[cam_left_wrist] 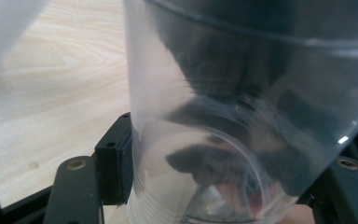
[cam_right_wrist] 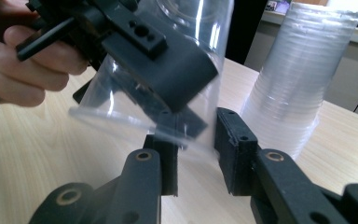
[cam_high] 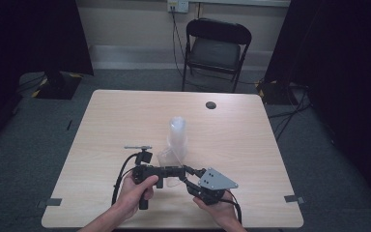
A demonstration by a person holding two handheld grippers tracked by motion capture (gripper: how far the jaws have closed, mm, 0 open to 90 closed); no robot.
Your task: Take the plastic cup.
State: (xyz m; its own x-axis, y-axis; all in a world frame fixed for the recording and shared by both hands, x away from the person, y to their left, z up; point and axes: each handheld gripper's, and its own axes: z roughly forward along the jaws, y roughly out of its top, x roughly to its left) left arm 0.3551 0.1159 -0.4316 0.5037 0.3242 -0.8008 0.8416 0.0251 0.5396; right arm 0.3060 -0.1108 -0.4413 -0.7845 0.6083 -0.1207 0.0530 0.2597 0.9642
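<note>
A single clear plastic cup (cam_high: 165, 157) is held on its side just above the table, with my left gripper (cam_high: 176, 172) shut on it. In the left gripper view the cup (cam_left_wrist: 242, 116) sits between the jaws, and the left pad (cam_left_wrist: 117, 161) presses its wall. My right gripper (cam_high: 187, 171) meets it from the right. In the right gripper view, my right gripper (cam_right_wrist: 198, 154) is open, its jaws a little apart around the rim of the cup (cam_right_wrist: 121, 123). The left gripper (cam_right_wrist: 186, 102) clamps the cup from above.
A tall stack of clear cups (cam_high: 178, 133) stands upside down just behind the held cup, close to both grippers; it rises at the right as the stack (cam_right_wrist: 291, 79). A dark round hole (cam_high: 210, 105) lies in the wooden table (cam_high: 251, 145). A black folding chair (cam_high: 216, 48) stands beyond.
</note>
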